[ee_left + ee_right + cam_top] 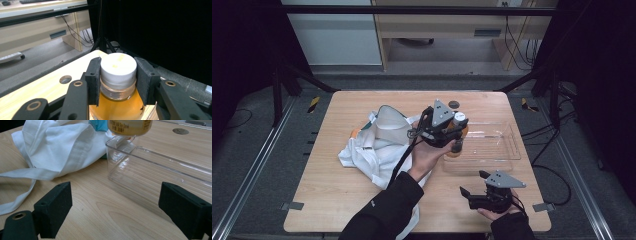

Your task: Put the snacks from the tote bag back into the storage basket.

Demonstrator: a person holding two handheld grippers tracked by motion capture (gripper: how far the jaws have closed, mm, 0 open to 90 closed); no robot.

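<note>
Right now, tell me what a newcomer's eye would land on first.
The left tongs grip an amber bottle by its white cap, held above the near end of a clear bin at mid-table. Left of it sprawls a white cloth bag; the right tongs gape open at the near edge.

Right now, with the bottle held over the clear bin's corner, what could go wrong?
1. The left tongs hold the bottle only at its white cap, so the heavier body could swing or slip.
2. In the right gripper view the bottle's base hangs above the clear bin by its corner near the white bag; lowering there may catch the rim and tip the bin.
</note>
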